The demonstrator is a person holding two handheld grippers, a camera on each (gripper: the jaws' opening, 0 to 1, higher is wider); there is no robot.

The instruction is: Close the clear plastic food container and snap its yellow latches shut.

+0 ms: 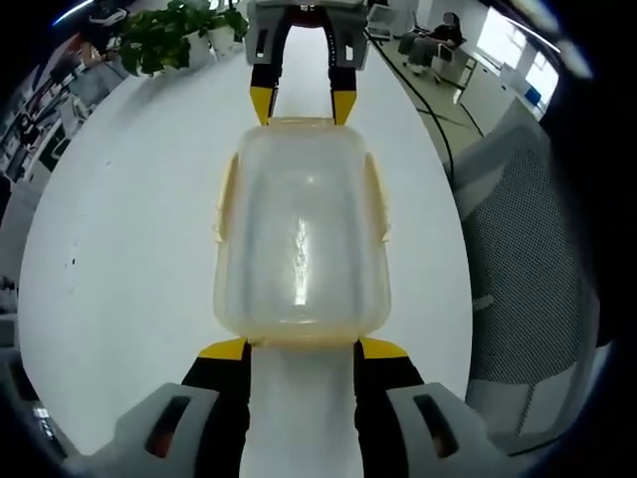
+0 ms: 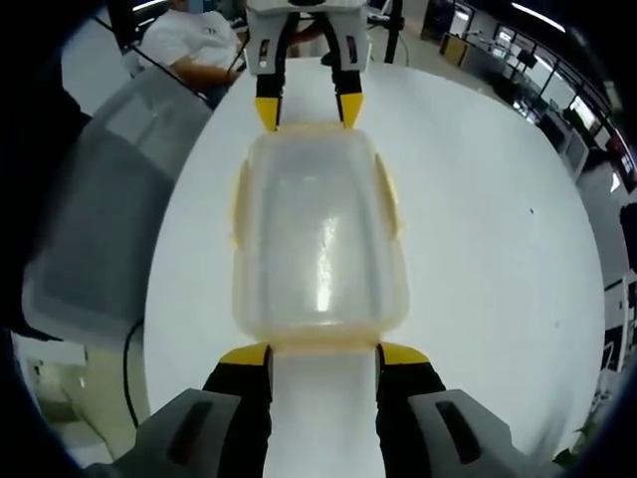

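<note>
Two grippers flank rounded translucent plastic container.

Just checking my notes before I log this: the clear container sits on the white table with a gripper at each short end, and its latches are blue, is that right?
Not quite. The latches are yellow, as the right gripper view shows. The rest holds: the clear container sits on the white table, with the right gripper at one short end and the left gripper at the other.

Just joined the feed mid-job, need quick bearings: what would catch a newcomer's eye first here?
The clear plastic food container sits lid-on at the middle of the round white table, yellow latches along its sides. The left gripper and right gripper face each other across it, open jaws at opposite ends. A potted plant stands at the table's far edge.
</note>
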